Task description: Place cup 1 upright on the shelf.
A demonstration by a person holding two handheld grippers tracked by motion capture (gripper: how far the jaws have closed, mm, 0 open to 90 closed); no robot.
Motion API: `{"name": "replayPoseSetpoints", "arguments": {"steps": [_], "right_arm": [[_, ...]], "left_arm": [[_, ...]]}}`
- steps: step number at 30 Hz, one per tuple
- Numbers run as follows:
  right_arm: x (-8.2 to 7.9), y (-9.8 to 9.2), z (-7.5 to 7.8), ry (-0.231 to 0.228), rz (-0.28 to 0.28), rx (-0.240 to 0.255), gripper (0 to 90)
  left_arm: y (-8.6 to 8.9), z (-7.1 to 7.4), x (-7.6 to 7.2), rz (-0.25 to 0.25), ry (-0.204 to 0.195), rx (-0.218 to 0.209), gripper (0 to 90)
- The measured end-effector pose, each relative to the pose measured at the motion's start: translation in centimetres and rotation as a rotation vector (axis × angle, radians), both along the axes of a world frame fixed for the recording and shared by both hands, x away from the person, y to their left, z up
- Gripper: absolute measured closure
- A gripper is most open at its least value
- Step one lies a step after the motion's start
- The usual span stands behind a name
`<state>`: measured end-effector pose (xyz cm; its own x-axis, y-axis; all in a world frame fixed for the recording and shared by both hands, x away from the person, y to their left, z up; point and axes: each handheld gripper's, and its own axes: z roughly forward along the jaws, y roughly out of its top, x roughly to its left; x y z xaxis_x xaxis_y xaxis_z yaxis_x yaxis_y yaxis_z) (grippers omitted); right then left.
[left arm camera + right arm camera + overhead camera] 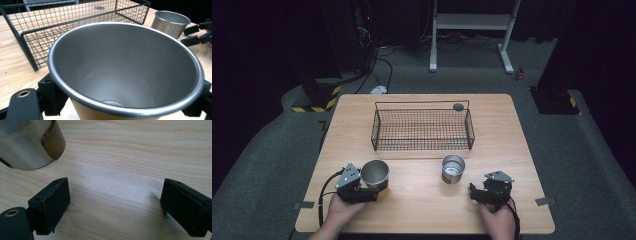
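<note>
Left gripper [371, 192] is clamping the larger steel cup [375, 174], one jaw on each side of its tan lower band; the cup is standing upright, mouth up, long axis vertical. Right gripper [472, 191] is sitting on the wooden table [422, 200], jaws spread wide around bare wood. Smaller steel cup [453, 168] is standing upright just ahead and left of those jaws. Wire basket [422, 129] is lying beyond both grippers.

High view: overhead from the near table [422, 205] edge, facing forward and down.
Left gripper view: very close, over a cup [127, 72], toward the basket [75, 22].
Right gripper view: close, angled down at tabletop.
Shared: second cup [453, 169], upper right in left gripper view.
</note>
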<state>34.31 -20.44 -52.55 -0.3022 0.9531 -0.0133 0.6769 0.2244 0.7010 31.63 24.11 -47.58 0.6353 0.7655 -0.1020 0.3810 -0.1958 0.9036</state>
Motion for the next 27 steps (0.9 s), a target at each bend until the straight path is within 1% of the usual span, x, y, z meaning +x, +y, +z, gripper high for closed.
{"name": "replayPoseSetpoints", "arguments": {"steps": [1,2,3,4,6,9,11,14,17,19,20,22,24,27], "right_arm": [[0.0,0.0,0.0,0.001,0.001,0.000,8.8],[0.0,0.0,0.0,0.001,0.001,0.000,8.8],[0.0,0.0,0.0,0.003,0.000,0.003,8.8],[0.0,0.0,0.0,0.003,0.000,0.003,8.8],[0.0,0.0,0.0,0.003,0.001,0.002,8.8],[0.0,0.0,0.0,0.003,0.003,0.002,8.8],[0.0,0.0,0.0,0.003,0.003,0.002,8.8],[0.0,0.0,0.0,0.003,0.003,0.002,8.8],[0.0,0.0,0.0,0.003,0.003,0.002,8.8],[0.0,0.0,0.0,0.003,0.003,0.002,8.8],[0.0,0.0,0.0,0.003,0.003,0.002,8.8],[0.0,0.0,0.0,0.003,0.003,0.002,8.8],[0.0,0.0,0.0,0.003,0.003,0.002,8.8],[0.0,0.0,0.0,0.003,0.003,0.002,8.8]], "left_arm": [[0.0,0.2,0.4,0.001,0.013,-0.002,14.8],[0.0,0.2,0.4,0.001,0.013,-0.002,14.7],[-0.1,0.3,0.8,0.004,0.018,0.008,14.7],[-0.1,0.3,0.8,0.004,0.018,0.008,14.7],[-0.2,0.6,1.3,0.008,0.022,0.014,14.7],[-0.3,0.7,1.5,0.014,0.025,0.010,14.7],[-0.4,1.0,2.1,0.018,0.029,0.004,14.7],[-0.5,1.2,2.3,0.021,0.027,0.005,14.7],[-0.7,1.8,2.8,0.021,0.024,-0.003,14.7],[-0.8,1.9,2.9,0.021,0.019,0.002,14.7],[-0.9,2.0,3.0,0.021,0.022,-0.003,14.7],[-1.0,2.4,3.5,0.021,0.014,-0.004,14.7],[-1.1,2.5,3.6,0.022,0.019,-0.010,14.7],[-1.3,3.1,4.2,0.017,0.016,-0.004,14.7]]}}
